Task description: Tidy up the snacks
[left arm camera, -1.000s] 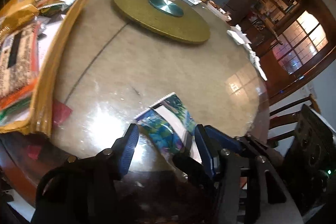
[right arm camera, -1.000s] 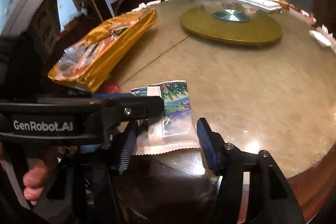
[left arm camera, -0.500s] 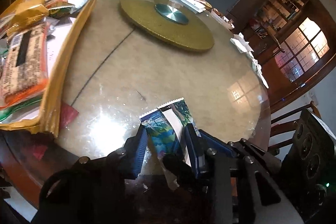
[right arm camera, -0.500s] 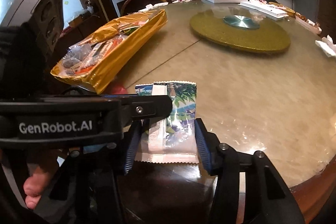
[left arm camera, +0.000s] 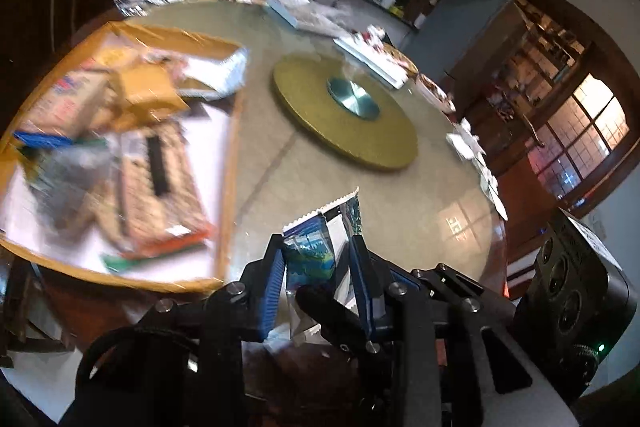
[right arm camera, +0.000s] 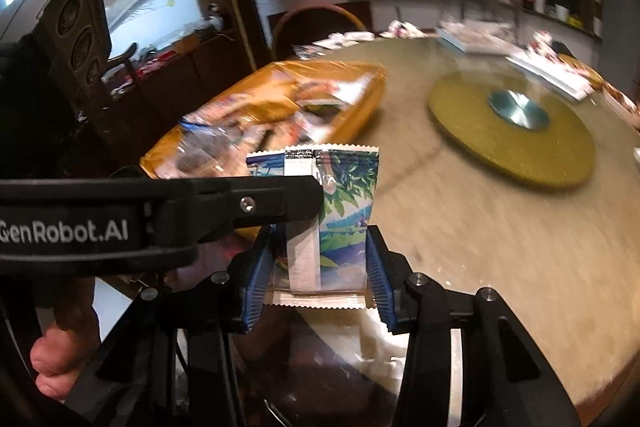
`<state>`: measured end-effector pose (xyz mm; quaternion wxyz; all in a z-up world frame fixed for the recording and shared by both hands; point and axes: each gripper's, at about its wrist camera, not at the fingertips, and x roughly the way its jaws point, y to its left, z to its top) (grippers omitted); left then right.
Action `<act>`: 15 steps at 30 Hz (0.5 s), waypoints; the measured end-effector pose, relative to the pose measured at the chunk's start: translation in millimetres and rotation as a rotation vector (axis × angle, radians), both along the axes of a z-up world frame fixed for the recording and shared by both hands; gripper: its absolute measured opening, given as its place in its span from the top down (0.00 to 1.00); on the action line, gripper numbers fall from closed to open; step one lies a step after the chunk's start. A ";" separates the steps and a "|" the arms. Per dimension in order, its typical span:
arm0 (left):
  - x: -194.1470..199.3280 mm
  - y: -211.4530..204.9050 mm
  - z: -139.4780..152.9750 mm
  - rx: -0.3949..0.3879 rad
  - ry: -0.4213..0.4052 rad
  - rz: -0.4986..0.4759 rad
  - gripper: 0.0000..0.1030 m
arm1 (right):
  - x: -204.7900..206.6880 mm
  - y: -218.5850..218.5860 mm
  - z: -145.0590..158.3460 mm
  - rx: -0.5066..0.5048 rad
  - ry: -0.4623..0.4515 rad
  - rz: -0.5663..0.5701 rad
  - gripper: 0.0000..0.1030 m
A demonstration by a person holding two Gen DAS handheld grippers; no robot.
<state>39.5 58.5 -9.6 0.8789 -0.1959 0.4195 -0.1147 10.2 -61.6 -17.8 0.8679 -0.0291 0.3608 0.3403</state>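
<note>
A small blue-green snack packet [left arm camera: 320, 251] with a white seam strip is held off the round table. My left gripper [left arm camera: 318, 275] is shut on its sides. My right gripper [right arm camera: 318, 271] is shut on the same packet [right arm camera: 340, 211] from the opposite end, its blue pads against the packet's edges. The left gripper's black finger crosses in front of the packet in the right wrist view. An orange tray [left arm camera: 230, 147] with several snack packs lies at the left of the table; it also shows in the right wrist view [right arm camera: 360, 107], behind the packet.
A gold turntable [left arm camera: 348, 111] sits at the table's middle. White trays and crumpled wrappers [left arm camera: 360, 43] line the far rim. A wooden chair back [right arm camera: 316, 23] stands behind the table. The table's near edge [right arm camera: 600, 379] is just below the grippers.
Both grippers have closed on the packet and lifted it off the table. The views have tilted up and towards the orange tray.
</note>
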 end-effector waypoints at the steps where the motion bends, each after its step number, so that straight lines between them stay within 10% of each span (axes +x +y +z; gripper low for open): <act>1: 0.1 8.8 4.2 0.002 -0.005 0.015 0.70 | 2.4 8.5 3.9 0.006 -0.001 0.018 0.54; 15: 22.8 79.0 4.2 -0.039 0.011 0.133 0.70 | 44.1 90.0 9.2 -0.013 0.035 0.112 0.54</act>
